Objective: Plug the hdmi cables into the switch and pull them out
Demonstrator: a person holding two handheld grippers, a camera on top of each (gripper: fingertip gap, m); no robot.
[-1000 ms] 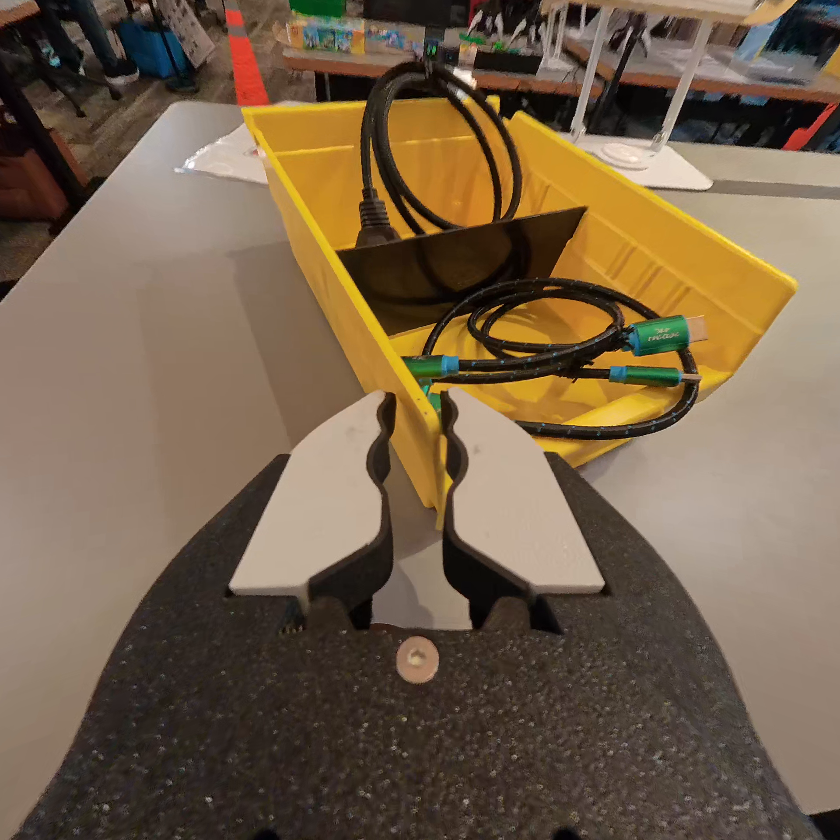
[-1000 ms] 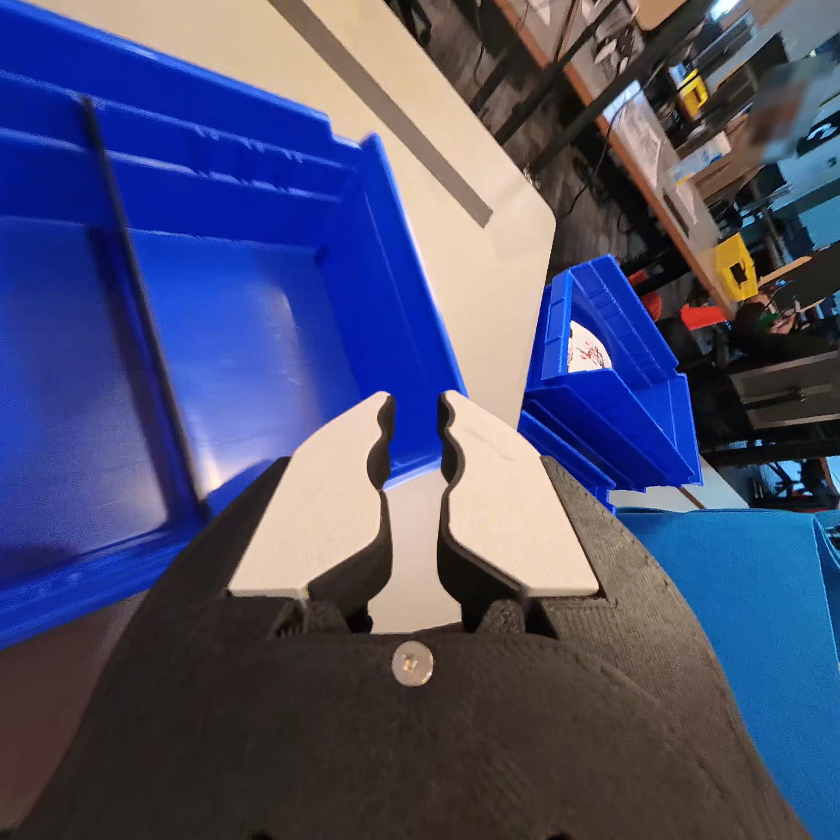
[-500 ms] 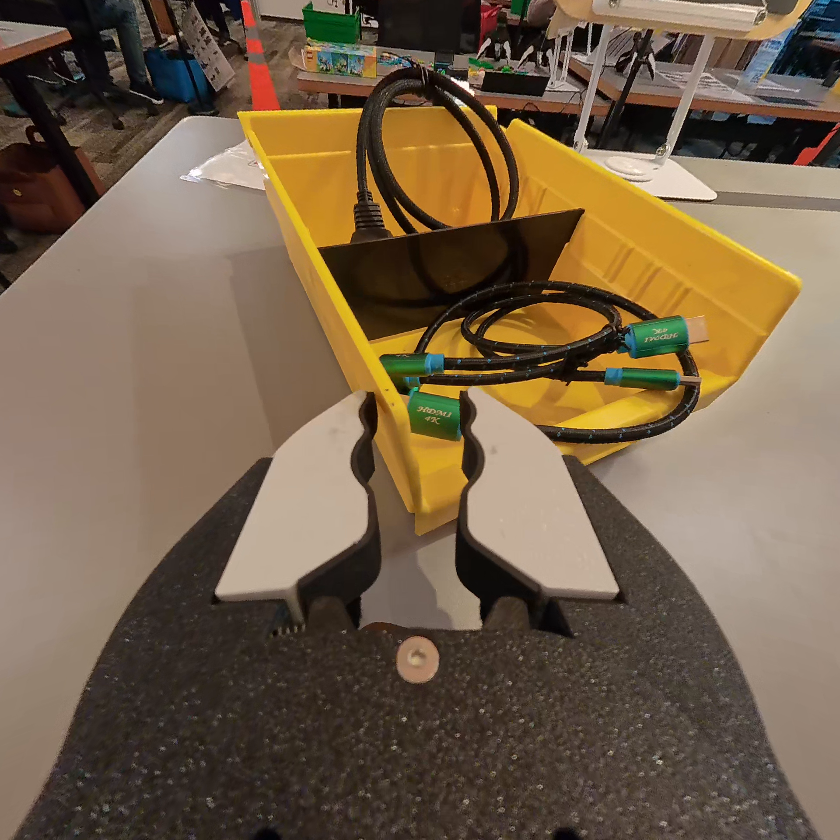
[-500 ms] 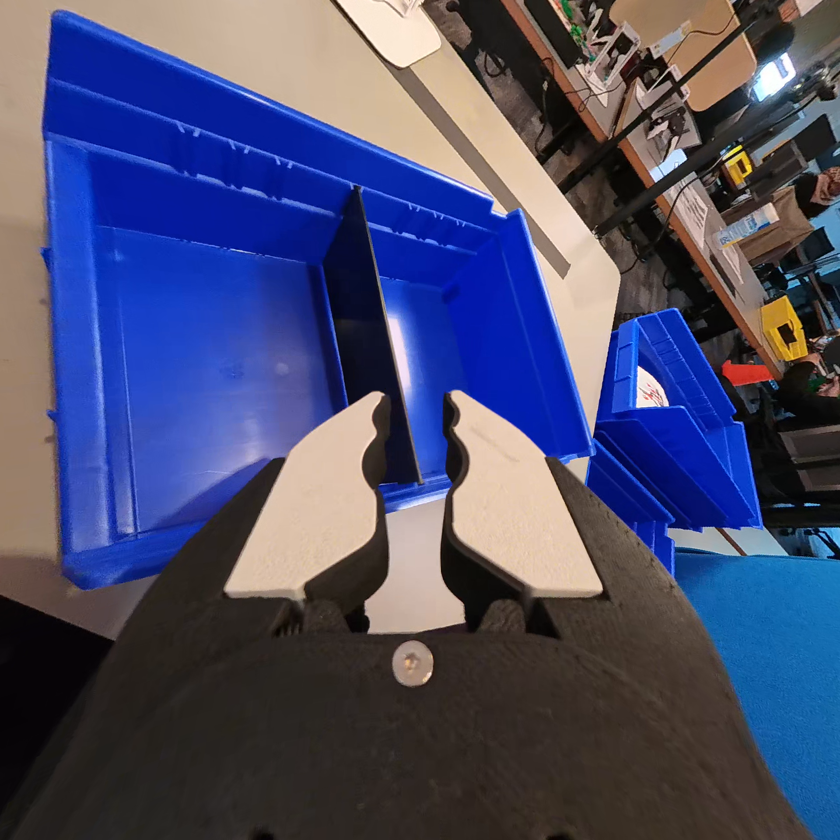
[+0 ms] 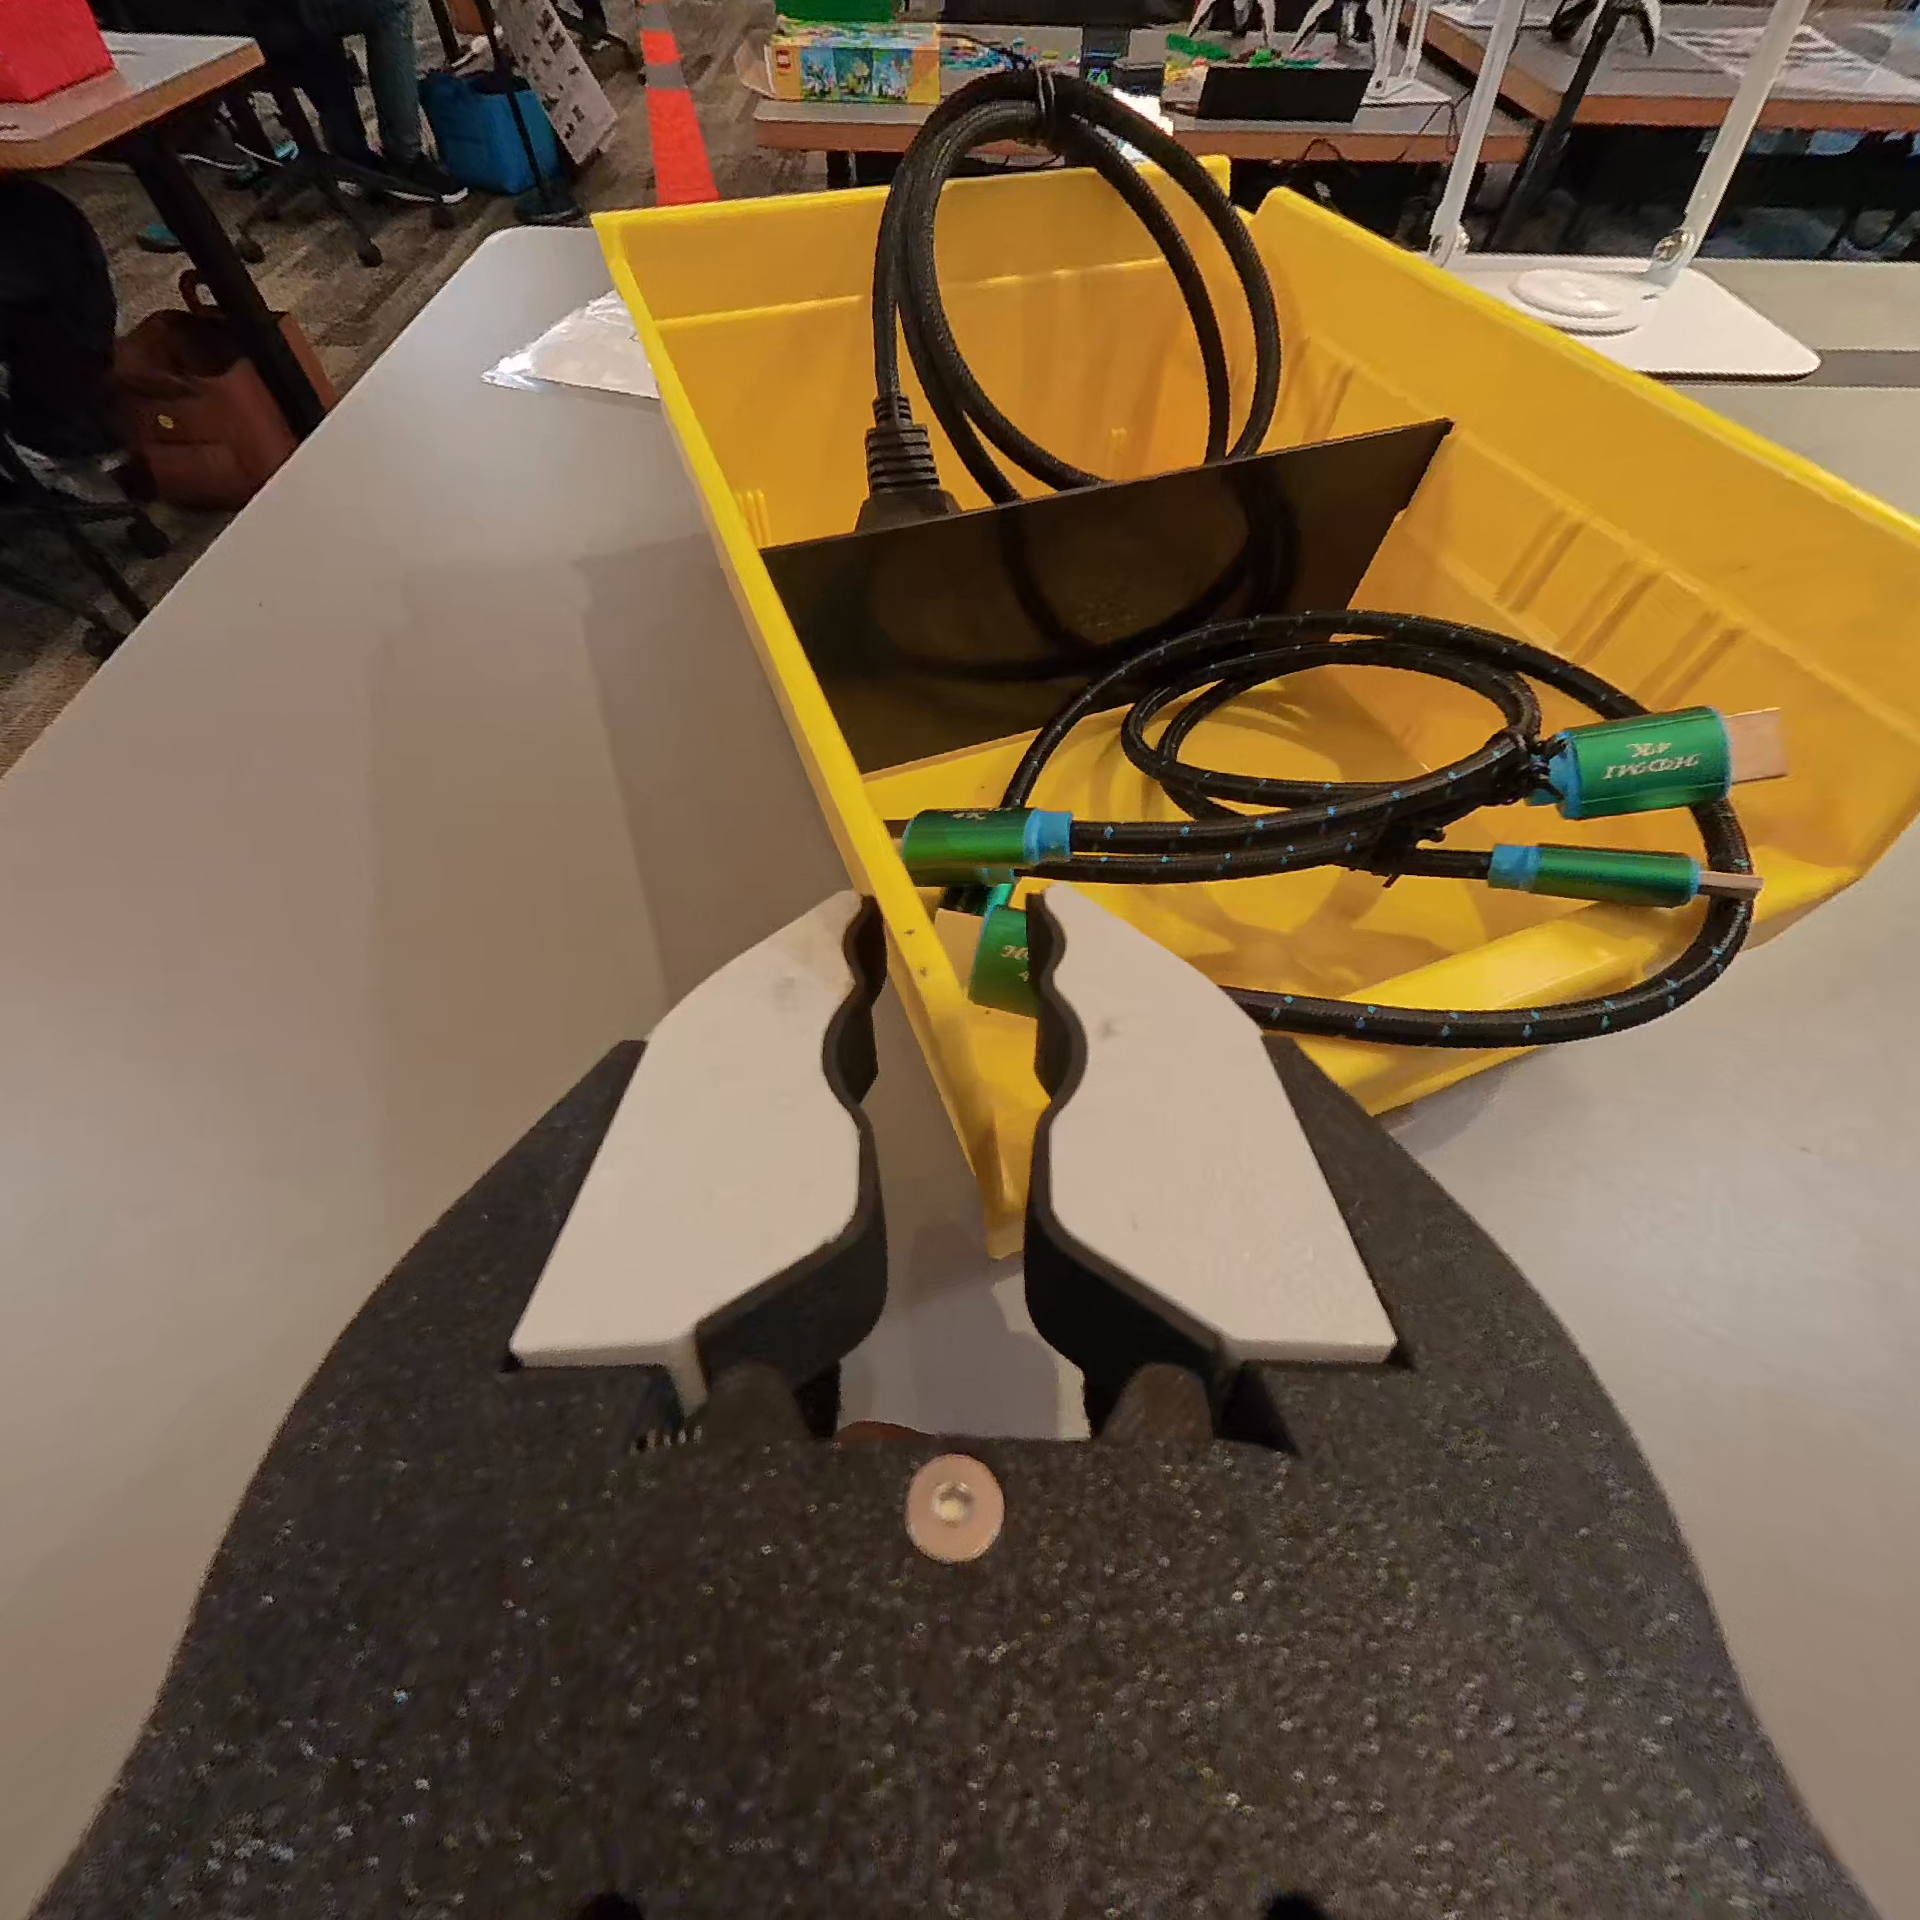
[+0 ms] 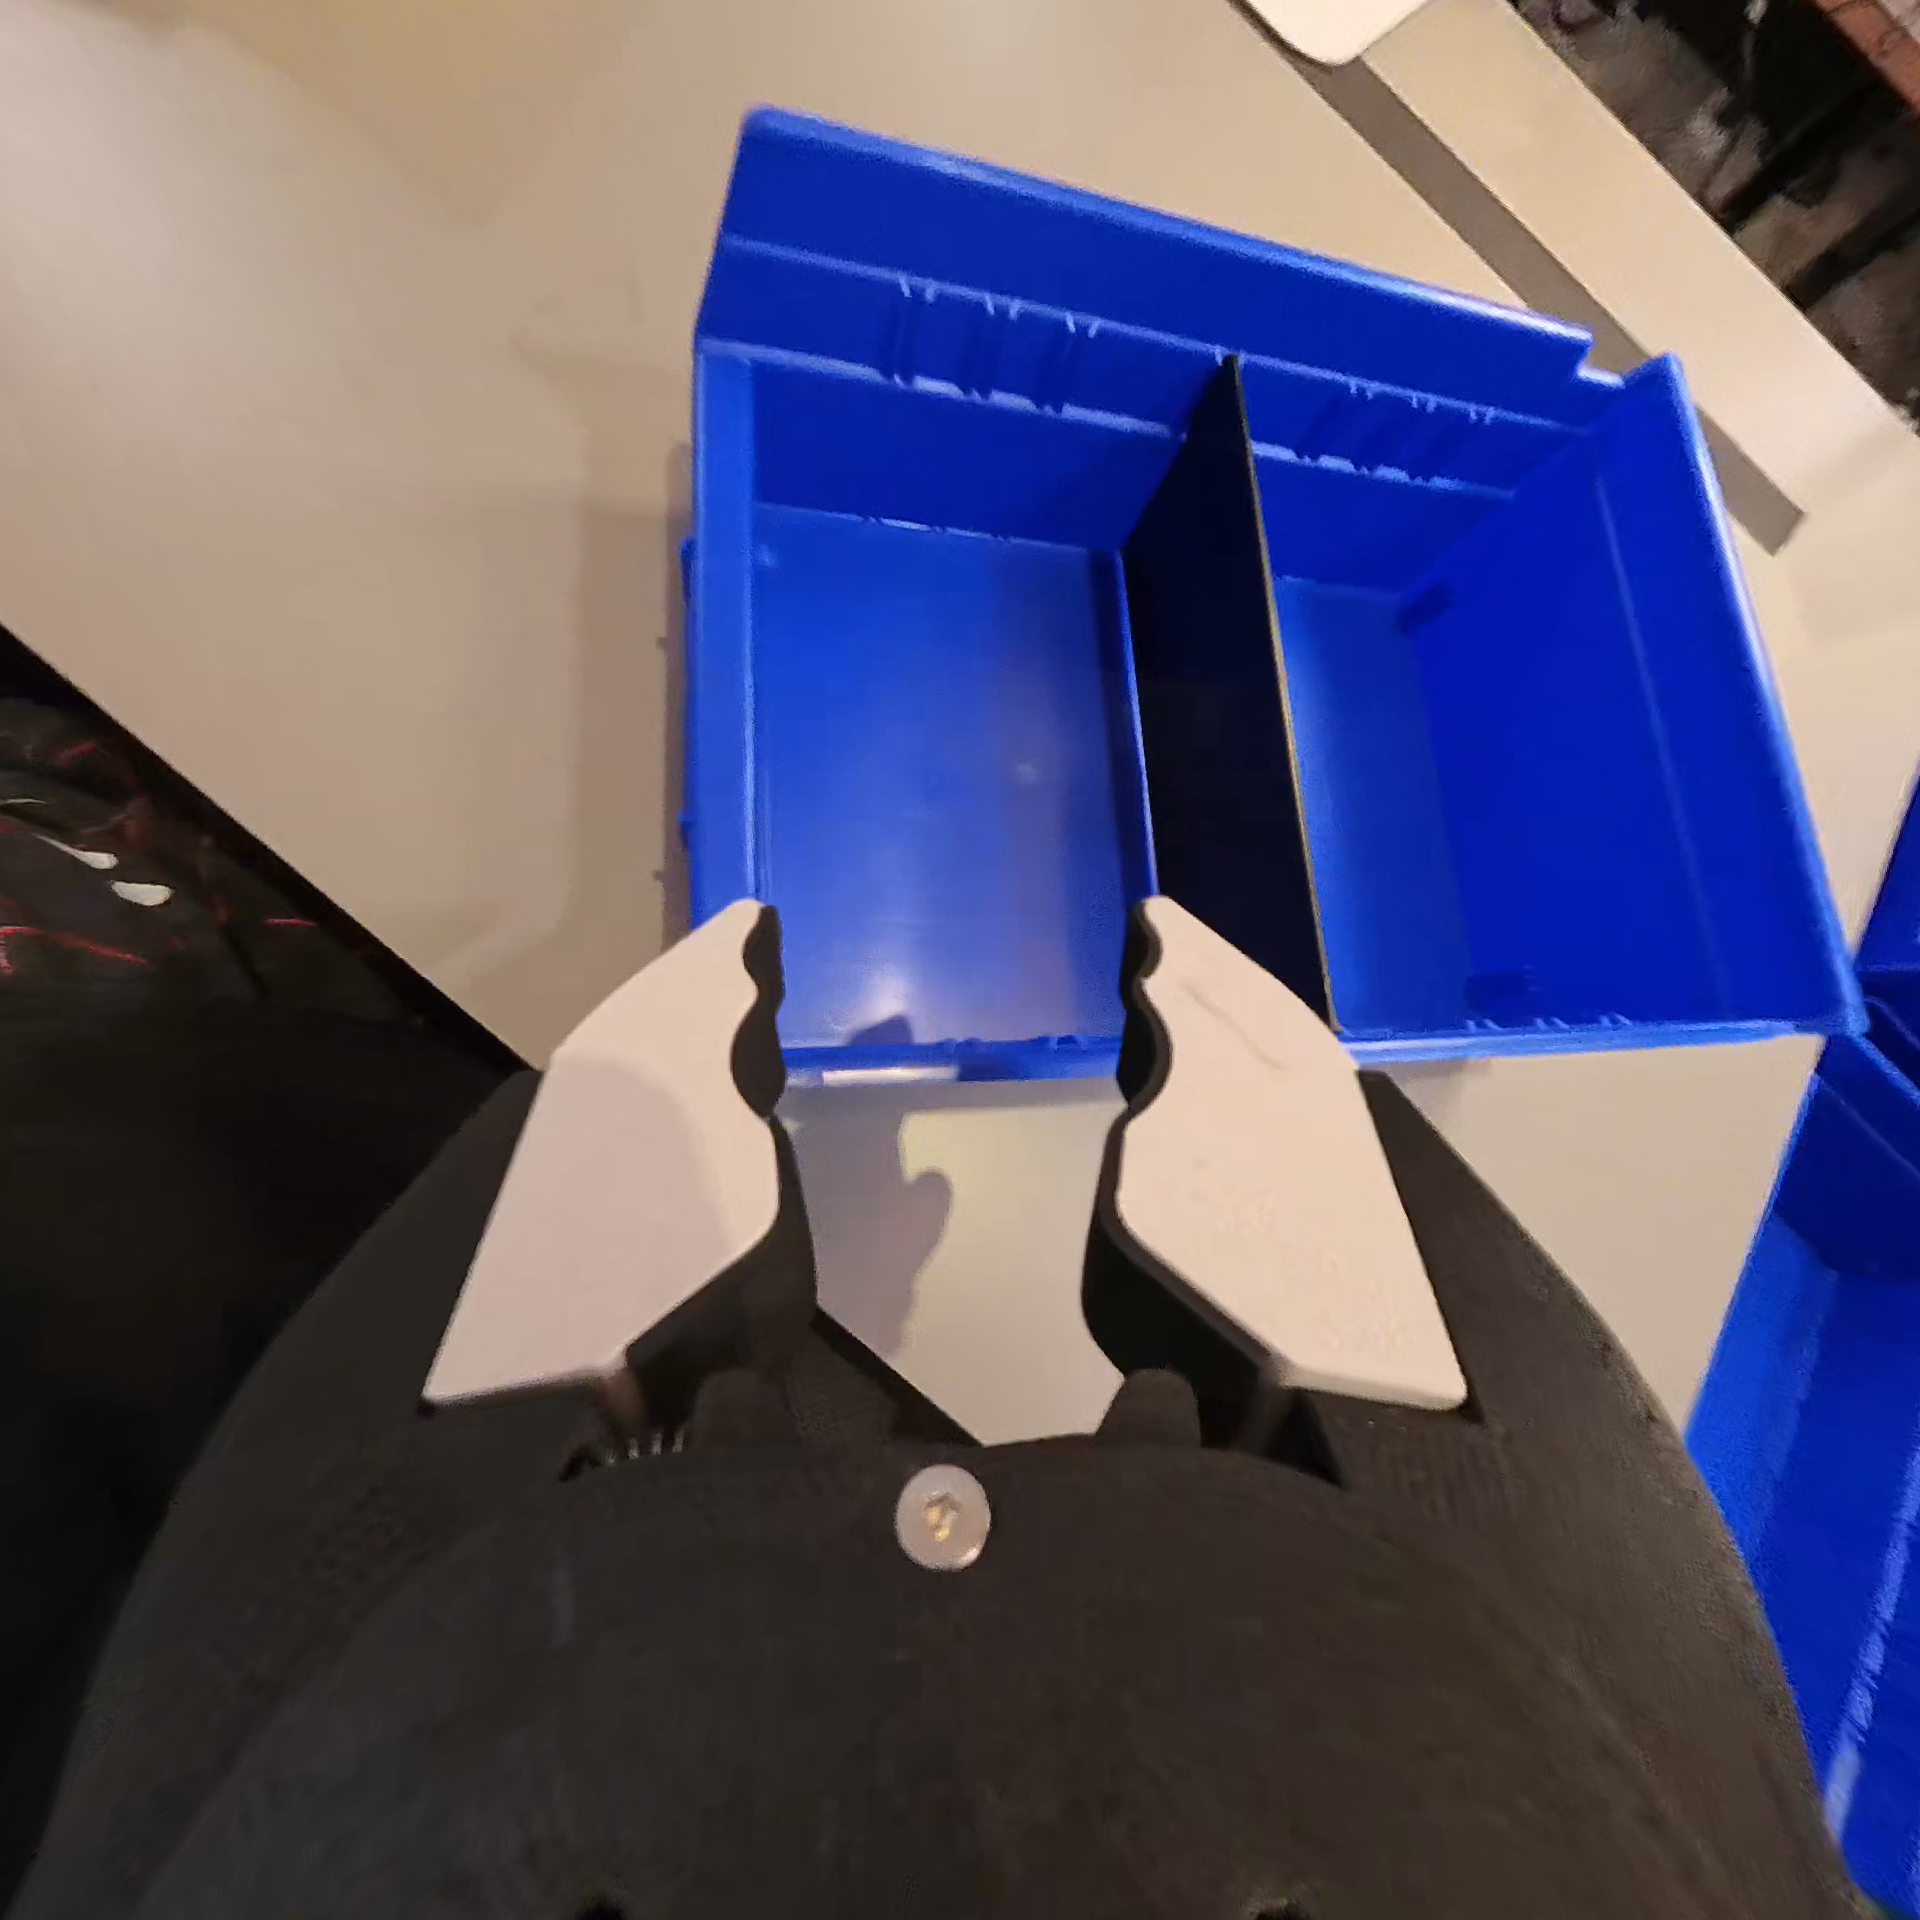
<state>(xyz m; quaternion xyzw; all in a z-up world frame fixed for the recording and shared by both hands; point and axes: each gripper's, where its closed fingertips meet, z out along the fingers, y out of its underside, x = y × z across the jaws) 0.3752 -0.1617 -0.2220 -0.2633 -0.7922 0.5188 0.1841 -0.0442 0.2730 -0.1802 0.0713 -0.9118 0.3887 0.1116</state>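
The left tool (image 5: pixel 951 925) sits low in the frame over the grey counter (image 5: pixel 343 831), its jaws parted by a narrow gap and gripping nothing; the near corner of the yellow bin (image 5: pixel 1621 540) lies in line with that gap. A green plug (image 5: pixel 1003 961) shows just past the fingertips, inside the bin's near wall. The braided cables (image 5: pixel 1351 821) lie coiled in the bin's front compartment, right of centre, with three more green plugs: one at the left wall (image 5: pixel 961 836), two at the right (image 5: pixel 1631 764) (image 5: pixel 1595 875). A black divider (image 5: pixel 1081 582) crosses the bin, and behind it, in the upper middle of the frame, a plain black cable (image 5: pixel 1081 281) stands looped above the rim. In the right wrist view the right tool (image 6: pixel 951 987) is spread wide and holds nothing, hovering over the counter (image 6: pixel 312 416) just short of a blue bin (image 6: pixel 1143 270) at centre frame. A dark divider (image 6: pixel 1216 727) splits that bin in two. More blue bins (image 6: pixel 1860 1351) show at the right edge.
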